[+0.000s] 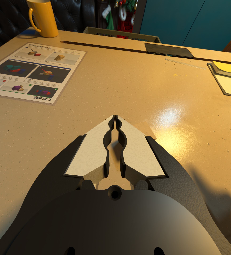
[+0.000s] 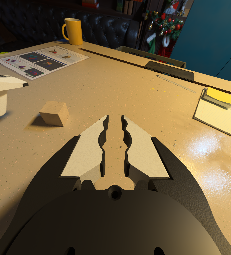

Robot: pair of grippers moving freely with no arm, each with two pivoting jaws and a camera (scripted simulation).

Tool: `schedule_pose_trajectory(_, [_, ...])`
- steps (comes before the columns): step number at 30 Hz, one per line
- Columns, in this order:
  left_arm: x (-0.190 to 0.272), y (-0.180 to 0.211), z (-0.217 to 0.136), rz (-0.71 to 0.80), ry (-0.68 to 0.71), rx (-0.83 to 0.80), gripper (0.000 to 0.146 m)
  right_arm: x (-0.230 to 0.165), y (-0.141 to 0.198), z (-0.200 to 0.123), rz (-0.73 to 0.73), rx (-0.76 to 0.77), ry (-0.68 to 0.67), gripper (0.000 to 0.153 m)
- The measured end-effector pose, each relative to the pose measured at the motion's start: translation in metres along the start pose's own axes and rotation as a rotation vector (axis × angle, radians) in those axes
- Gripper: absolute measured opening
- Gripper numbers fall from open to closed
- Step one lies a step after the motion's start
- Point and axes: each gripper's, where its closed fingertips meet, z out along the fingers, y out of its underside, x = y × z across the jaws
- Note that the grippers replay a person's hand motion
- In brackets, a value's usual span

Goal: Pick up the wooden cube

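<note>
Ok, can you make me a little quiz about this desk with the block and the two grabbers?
1. True or false: the wooden cube rests on the table, untouched.
2. Which gripper has its fingertips nearly together: left gripper or right gripper?
3. What colour is the mug?

Key: 1 true. 2 left; the right gripper's jaws stand slightly apart and empty. 3 yellow.

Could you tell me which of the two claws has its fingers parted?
The right claw: a clear gap separates its fingertips, while the left claw has its tips nearly touching.
</note>
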Motion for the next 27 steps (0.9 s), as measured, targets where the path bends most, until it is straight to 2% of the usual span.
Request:
schedule_pose_trajectory(5, [-0.006,-0.001,0.007,-0.054,0.045,0.021,0.002,-0.006,0.001,0.004,0.018,0.036,-0.047,0.022])
schedule_pose_trajectory(8, [-0.008,0.002,0.0,-0.069,0.034,0.003,0.005,-0.006,0.005,-0.003,-0.025,-0.001,-0.171,0.029])
schedule_pose_trajectory(10, [-0.012,-0.002,-0.016,-0.093,-0.019,0.007,0.033,0.002,0.008,-0.021,-0.061,-0.043,-0.27,0.039])
schedule_pose_trajectory(11, [-0.012,-0.007,-0.028,-0.105,-0.034,0.035,0.043,0.01,0.011,-0.032,-0.091,-0.053,-0.305,0.048])
schedule_pose_trajectory(13, [0.001,-0.017,-0.053,-0.111,-0.024,0.088,0.053,0.029,0.023,-0.062,-0.183,-0.087,-0.395,0.058])
schedule_pose_trajectory(15, [0.039,-0.023,-0.074,-0.09,0.075,0.11,0.056,0.053,0.041,-0.093,-0.225,-0.137,-0.49,0.064])
schedule_pose_trajectory(17, [0.099,-0.015,-0.09,-0.04,0.254,0.054,0.056,0.088,0.056,-0.122,-0.198,-0.16,-0.503,0.065])
schedule_pose_trajectory(19, [0.168,0.005,-0.104,0.023,0.469,-0.045,0.056,0.128,0.068,-0.147,-0.085,-0.159,-0.488,0.059])
schedule_pose_trajectory(21, [0.224,0.027,-0.116,0.077,0.624,-0.091,0.056,0.17,0.076,-0.168,0.062,-0.134,-0.45,0.056])
schedule_pose_trajectory(23, [0.261,0.046,-0.119,0.117,0.685,-0.089,0.055,0.207,0.084,-0.188,0.153,-0.064,-0.39,0.055])
schedule_pose_trajectory(27, [0.293,0.078,-0.115,0.169,0.71,-0.126,0.059,0.254,0.105,-0.221,0.175,-0.018,-0.252,0.051])
